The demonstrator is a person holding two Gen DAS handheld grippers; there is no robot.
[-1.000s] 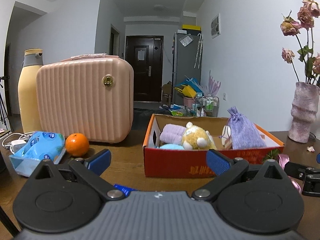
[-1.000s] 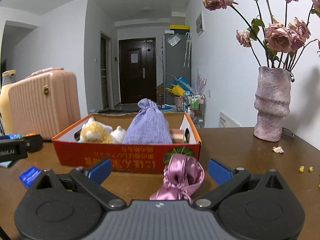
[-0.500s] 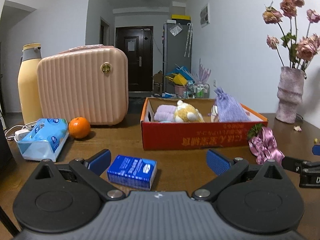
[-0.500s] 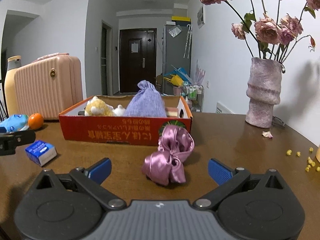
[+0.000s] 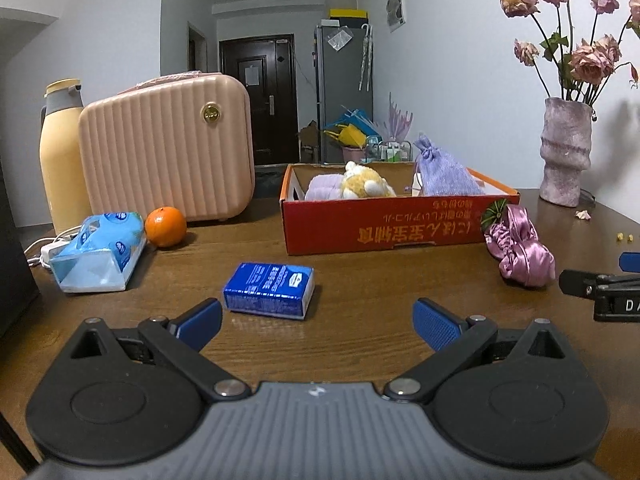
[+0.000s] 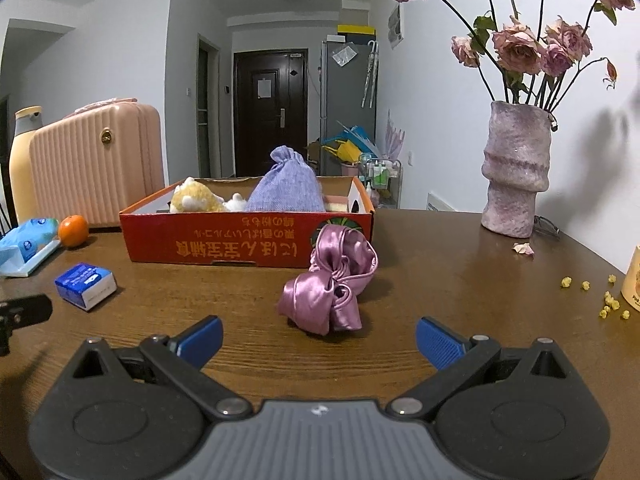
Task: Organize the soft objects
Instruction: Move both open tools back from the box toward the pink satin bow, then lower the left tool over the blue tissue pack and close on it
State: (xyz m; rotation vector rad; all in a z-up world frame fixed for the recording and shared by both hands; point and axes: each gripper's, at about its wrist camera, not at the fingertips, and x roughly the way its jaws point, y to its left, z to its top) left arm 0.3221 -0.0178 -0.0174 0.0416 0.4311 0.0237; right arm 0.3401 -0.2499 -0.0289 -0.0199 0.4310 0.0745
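Your left claw [image 5: 317, 322] is spread wide and holds nothing; both blue pads hover just above the tabletop [image 5: 360, 344]. Just ahead of it, a little toward its left finger, the blue tissue pack [image 5: 269, 289] lies flat on the wood, apart from both pads. Farther ahead and slightly right sits the red cardboard box [image 5: 396, 226], holding a folded lavender cloth [image 5: 323, 192], a yellow plush toy [image 5: 366, 185] and a lilac drawstring pouch [image 5: 442, 174] that stands upright. Off beyond your left finger you have a larger soft tissue packet [image 5: 100, 252], an orange [image 5: 165, 221], a pink ribbed case [image 5: 168, 148] and a yellow bottle [image 5: 62, 152].

Your right claw [image 6: 319, 342] is just as wide open and empty. The pink satin scrunchie [image 6: 332, 282] lies directly ahead of it, between the lines of the two fingers but clear of both pads, resting on the tabletop just in front of the box's near right corner; whether it touches the box wall cannot be told. Well to the right of this claw stands the pink vase [image 6: 514, 172] of dried roses [image 6: 520, 46], with fallen petals and small yellow crumbs [image 6: 608, 300] scattered near it.
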